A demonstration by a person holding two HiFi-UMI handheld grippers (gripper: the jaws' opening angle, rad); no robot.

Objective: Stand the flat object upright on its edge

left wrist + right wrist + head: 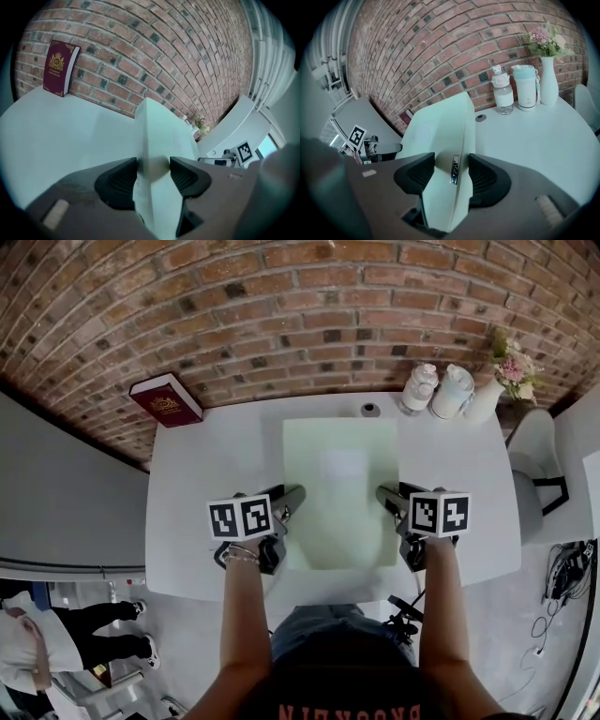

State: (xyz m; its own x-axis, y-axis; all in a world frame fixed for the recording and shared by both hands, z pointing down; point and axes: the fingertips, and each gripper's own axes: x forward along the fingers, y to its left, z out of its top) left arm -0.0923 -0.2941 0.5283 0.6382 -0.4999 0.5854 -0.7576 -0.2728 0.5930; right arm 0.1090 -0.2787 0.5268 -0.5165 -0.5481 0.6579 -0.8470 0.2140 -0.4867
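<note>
- Left gripper: fingers closed on the left rim of the flat object, which fills the gap between them.
- Right gripper: fingers set wide, yet pressed on the right rim, either side of a small label.
- Flat object: pale green, held between both grippers over the middle of the counter, broad face toward the head view. Cannot tell whether its far edge rests on the counter.
- Risk: both grips sit at the near end, on the rims only. It could pivot or slip out as it tips up.
- Risk: uneven lift between the hands would twist it. On a smooth counter the bottom edge could skate, and the thin edge could let it fall flat once released.
- Head view gives the whole outline and both grippers level. It hides finger contact.
- Gripper views give that contact. Only the right one shows the label.
- Left gripper view: book leaning upright on the wall.
- Right gripper view: bottles and vase stand by the wall, well apart from the object.
</note>
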